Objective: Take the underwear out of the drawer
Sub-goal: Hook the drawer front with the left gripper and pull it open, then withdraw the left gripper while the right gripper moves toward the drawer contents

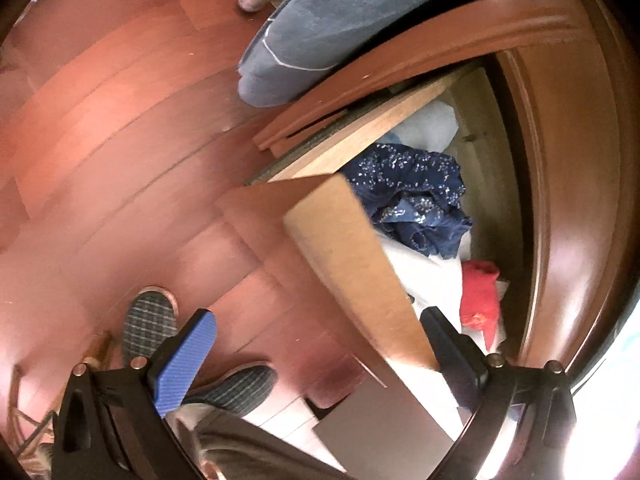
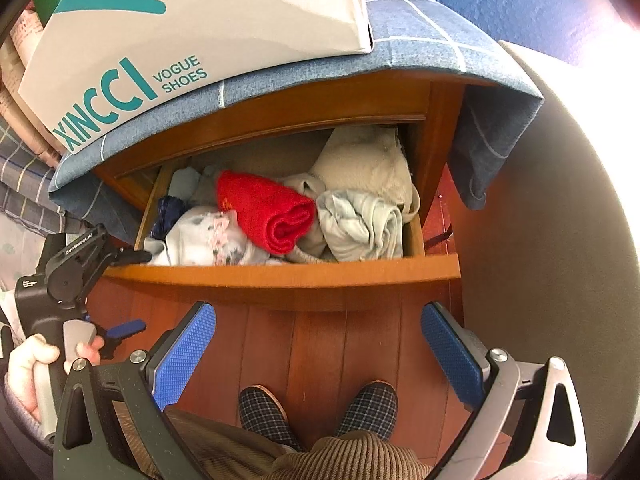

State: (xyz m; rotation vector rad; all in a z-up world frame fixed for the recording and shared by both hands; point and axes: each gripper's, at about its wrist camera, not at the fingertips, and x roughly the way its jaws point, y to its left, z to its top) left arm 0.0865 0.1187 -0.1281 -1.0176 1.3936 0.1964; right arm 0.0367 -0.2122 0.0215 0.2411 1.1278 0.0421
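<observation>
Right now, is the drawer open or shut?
Open. The drawer is pulled out from the cabinet, and the clothes inside show from above, among them a red rolled cloth.

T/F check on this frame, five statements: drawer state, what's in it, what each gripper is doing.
1. The wooden drawer is pulled open. True.
2. The right gripper is clamped on the rolled red cloth. False: its fingers are apart and empty, hanging in front of the drawer above the floor.
3. A white shoe box with teal lettering sits on the blue cloth-covered cabinet top. True.
4. The drawer holds only the red cloth. False: a dark blue patterned garment, a pale grey bundle and other light fabrics lie in it too.
5. The left gripper is shut on a garment. False: it is open and holds nothing.
</observation>
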